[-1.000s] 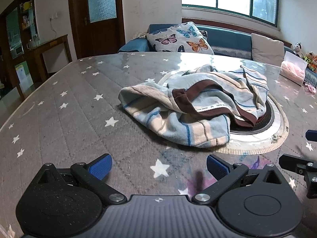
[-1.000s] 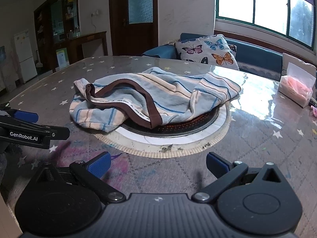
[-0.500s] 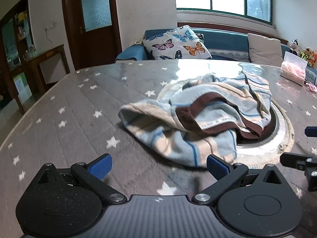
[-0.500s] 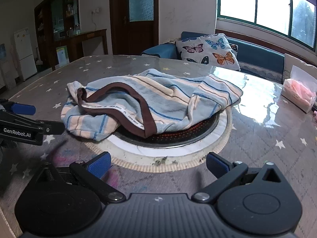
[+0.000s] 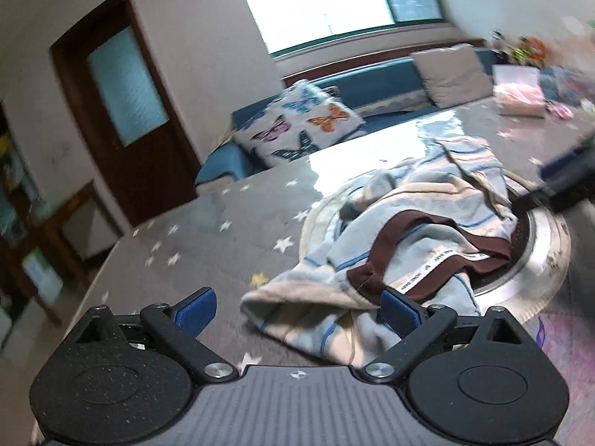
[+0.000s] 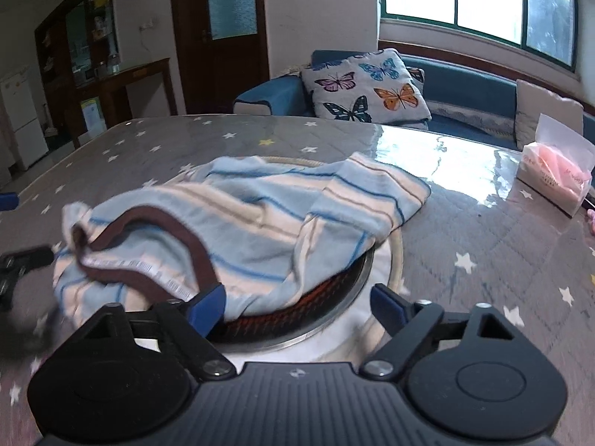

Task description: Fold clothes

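A crumpled light-blue and cream striped garment (image 5: 427,230) (image 6: 260,215) with a brown waistband lies over a round hotplate (image 5: 539,260) (image 6: 353,319) set into the star-patterned table (image 5: 223,252) (image 6: 483,230). My left gripper (image 5: 297,312) is at the garment's near left end; its jaws are closing, the cloth's edge lies between them, and the pads do not press on it. My right gripper (image 6: 297,306) is at the garment's near right edge over the hotplate rim. Its jaws are closing too, with cloth beside the left pad but not pinched.
A pink tissue pack (image 6: 554,174) (image 5: 517,96) stands at the table's far right. A blue sofa with a butterfly cushion (image 6: 364,89) runs behind the table. The table's edge drops off at the left (image 5: 111,260). The other gripper shows blurred at each view's side.
Both grippers have moved in to the garment's near edge. The left view has rolled and tilted. The fingers of both, mostly the right, stand closer together than before.
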